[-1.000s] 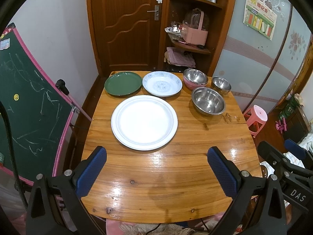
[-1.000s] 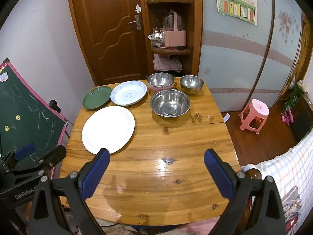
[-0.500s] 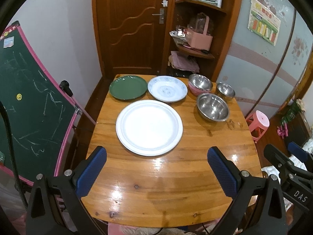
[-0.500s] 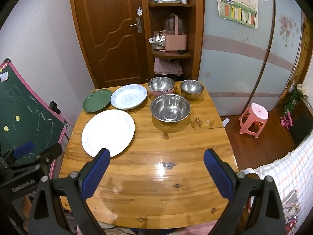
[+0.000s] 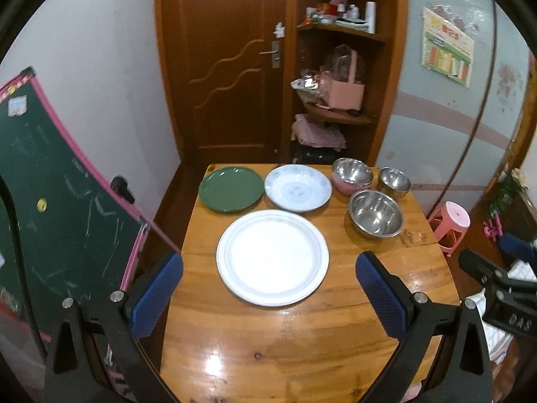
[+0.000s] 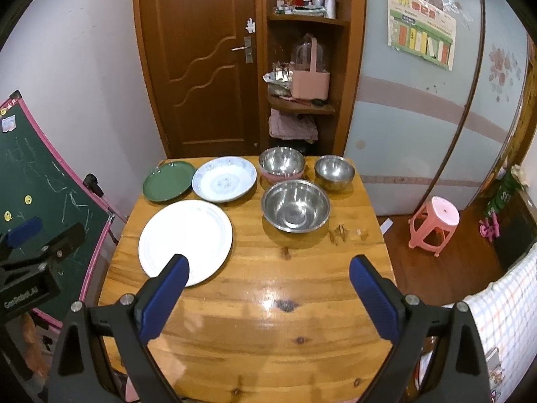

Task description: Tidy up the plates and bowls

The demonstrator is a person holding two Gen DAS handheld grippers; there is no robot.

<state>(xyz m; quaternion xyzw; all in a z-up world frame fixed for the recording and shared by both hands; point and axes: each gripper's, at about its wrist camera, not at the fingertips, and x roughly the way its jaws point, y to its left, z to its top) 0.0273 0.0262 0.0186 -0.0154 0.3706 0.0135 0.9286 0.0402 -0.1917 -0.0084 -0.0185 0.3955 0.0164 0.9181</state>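
left wrist: high, facing door | right wrist: likewise | shared: table [image 5: 302, 336]

The left gripper [image 5: 269, 294] is held level with its blue-padded jaws spread wide, nothing gripped; the right gripper [image 6: 268, 292] is held likewise, jaws wide apart and empty

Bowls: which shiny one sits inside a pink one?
The back-left bowl, beside the flowered plate. The other two metal bowls sit bare on the table.

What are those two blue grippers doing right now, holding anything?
Left gripper: open, holding nothing, above the wooden table.
Right gripper: open, holding nothing, above the same table.
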